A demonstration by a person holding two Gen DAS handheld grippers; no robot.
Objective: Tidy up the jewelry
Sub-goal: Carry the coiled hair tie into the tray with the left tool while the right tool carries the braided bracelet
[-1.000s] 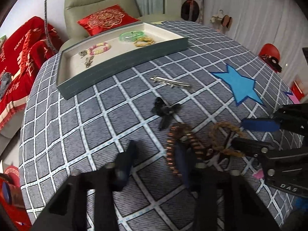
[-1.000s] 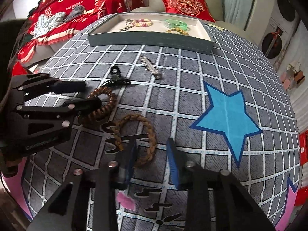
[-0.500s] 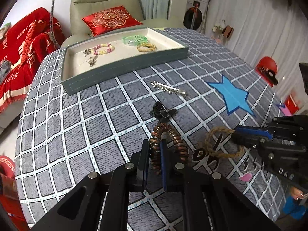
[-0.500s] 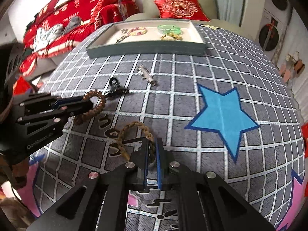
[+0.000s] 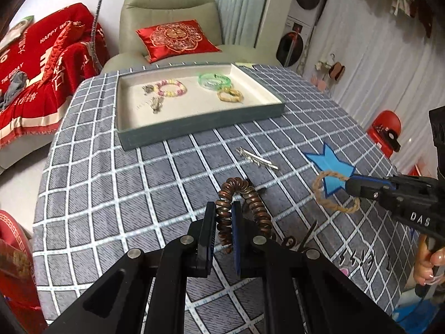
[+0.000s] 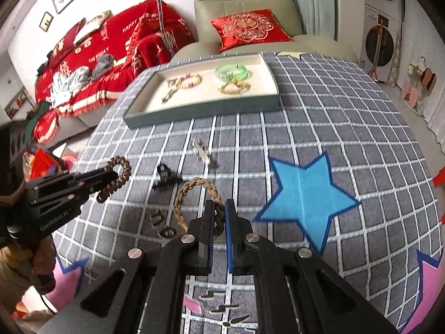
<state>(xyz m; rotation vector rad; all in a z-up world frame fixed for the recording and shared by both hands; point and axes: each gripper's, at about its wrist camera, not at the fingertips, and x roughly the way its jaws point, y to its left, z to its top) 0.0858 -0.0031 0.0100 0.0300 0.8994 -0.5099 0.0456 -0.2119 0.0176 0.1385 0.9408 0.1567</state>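
A grey-green rectangular tray with a cream lining (image 5: 204,123) stands near the table's far edge and holds four bracelets and small charms. The left gripper (image 5: 223,218) is closed on a coiled copper-brown bracelet (image 5: 251,197), lifted above the checked cloth. The right gripper (image 6: 219,217) is clamped on a braided tan rope bracelet (image 6: 182,194).

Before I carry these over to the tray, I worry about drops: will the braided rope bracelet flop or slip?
The braided rope bracelet, pinched by the right gripper, keeps its round loop in the air, so it is probably fairly stiff. Its rough weave likely grips the pads. It looks thin, so probably light.
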